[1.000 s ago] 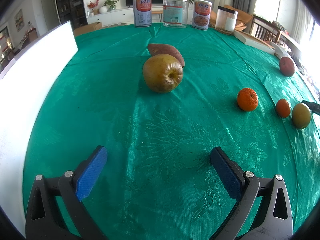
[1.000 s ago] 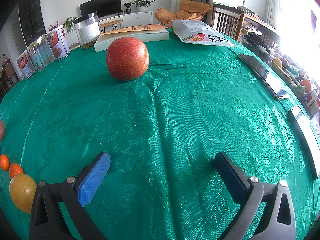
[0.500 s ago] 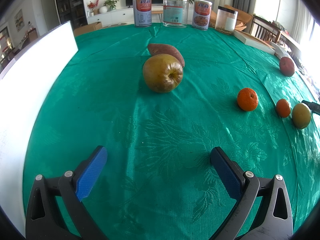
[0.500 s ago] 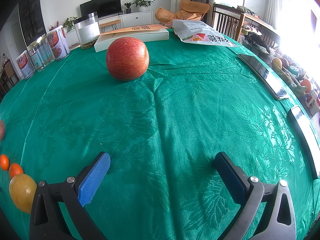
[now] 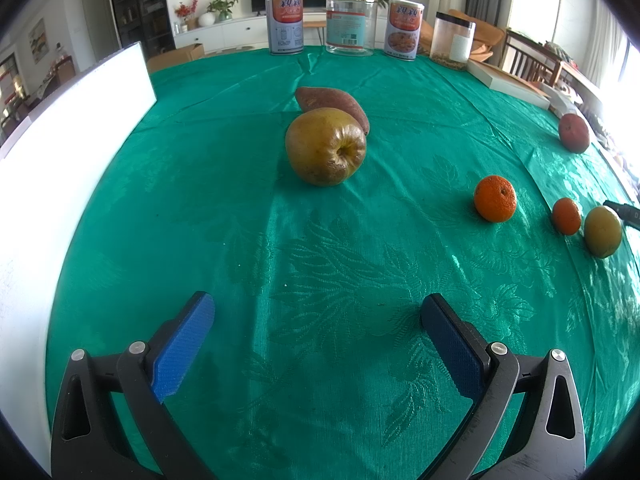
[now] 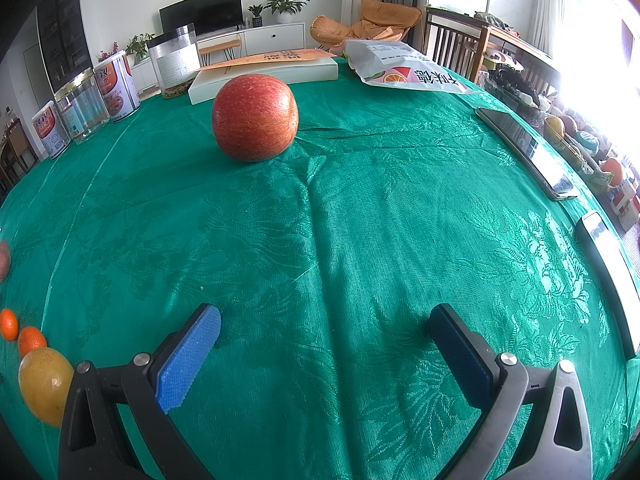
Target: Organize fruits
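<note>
Brownish-green pear (image 5: 326,146) on green-clothed counter (image 5: 360,264), straight ahead of left tool (image 5: 318,320), far of its tips, dimple turned near-right; sweet potato (image 5: 332,104) touching behind, long axis running far-left to near-right. Red apple (image 6: 255,117) ahead and slightly left of right tool (image 6: 325,330), likewise well apart. Both tools spread wide, empty. Pear nearer left tool, apple nearer right. Left view only: large tangerine (image 5: 495,198), small tangerine (image 5: 566,216), yellow-green fruit (image 5: 603,231) in a row at right. Right view only: phone (image 6: 526,148), snack bag (image 6: 404,70), white box (image 6: 264,74).
</note>
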